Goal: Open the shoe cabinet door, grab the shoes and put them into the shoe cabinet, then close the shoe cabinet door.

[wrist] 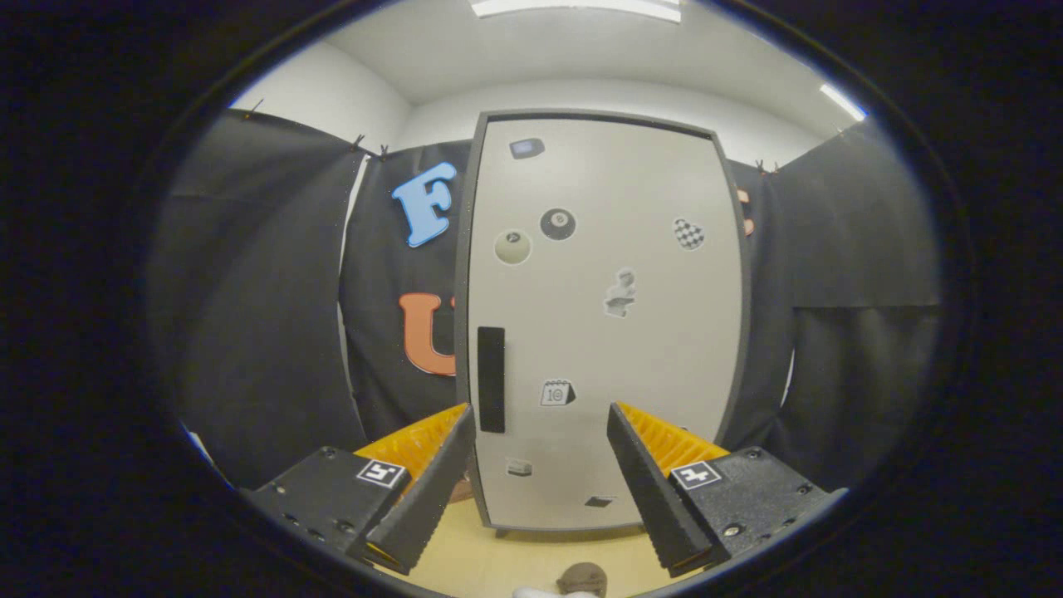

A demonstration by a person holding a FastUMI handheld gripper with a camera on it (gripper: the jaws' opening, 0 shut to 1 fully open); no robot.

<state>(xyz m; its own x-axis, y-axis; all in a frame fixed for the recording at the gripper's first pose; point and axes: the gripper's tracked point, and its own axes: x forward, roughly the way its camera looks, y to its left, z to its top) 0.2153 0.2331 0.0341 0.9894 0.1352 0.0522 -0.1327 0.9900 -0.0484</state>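
Cabinet (606,324) stands upright on pale floor (498,556), door shut, straight ahead beyond the fingers. Dark vertical handle (491,379) near door's left edge, just above and beside left fingertip. Stickers dot the door (billiard balls, a calendar, others unclear). Gripper (540,423) fingers spread wide, holding nothing. Shoe (581,579), brown, partly visible on floor between the fingers, close in.

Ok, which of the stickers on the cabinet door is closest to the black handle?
The calendar sticker, just beside the handle's lower half on the shoe cabinet door. The others sit well higher or lower. The hand-held gripper is open, short of the door.
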